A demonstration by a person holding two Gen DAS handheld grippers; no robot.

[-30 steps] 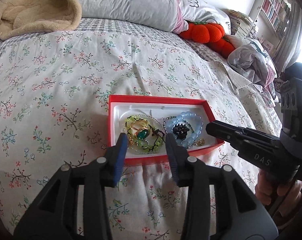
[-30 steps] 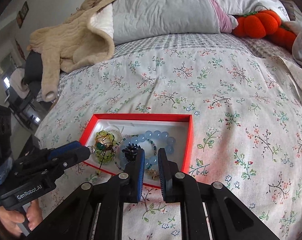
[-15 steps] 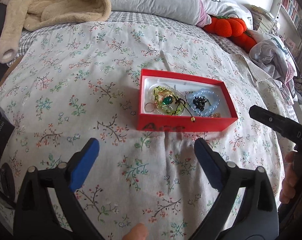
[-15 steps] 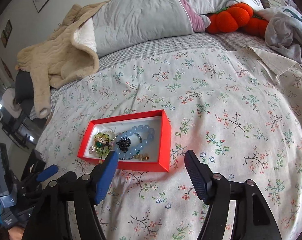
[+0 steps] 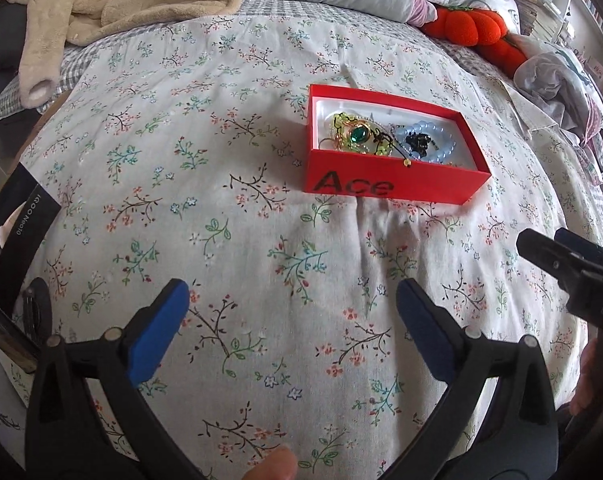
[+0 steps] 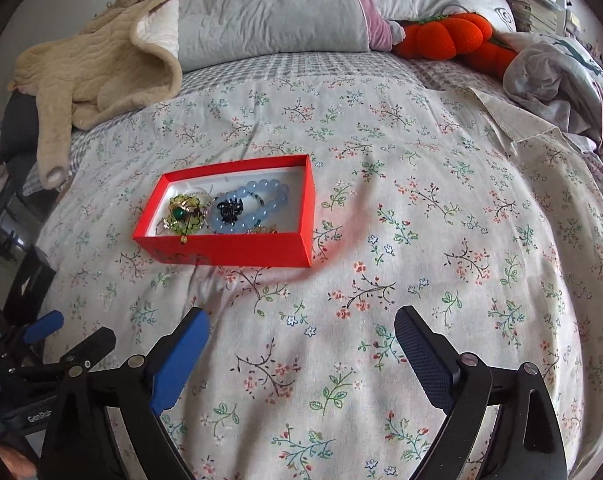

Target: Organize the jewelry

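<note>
Left wrist view looking steeply down over the floral bedspread (image 5: 261, 160) from its near edge, red jewelry box (image 5: 385, 184) ahead to the right, right wrist view likewise, box (image 6: 237, 250) ahead to the left, both sharing box, bedspread, pillows.

Both claws have drawn back from the red box (image 5: 389, 184) on the bed: 1 second ago their blue fingertips hung at its near wall, over the jewelry, and now floral bedspread (image 5: 261, 248) lies between them and it. The left claw (image 5: 291, 320) has swung from half-closed to fully spread, nothing between its fingers. The right claw (image 6: 301, 344), nearly pinched together a second ago, has just been opening and stands wide, also empty. In the left wrist view the box's front wall, printed "Ace", has come into sight, and a dark phone box (image 5: 13, 236) has appeared at the left edge.
</note>
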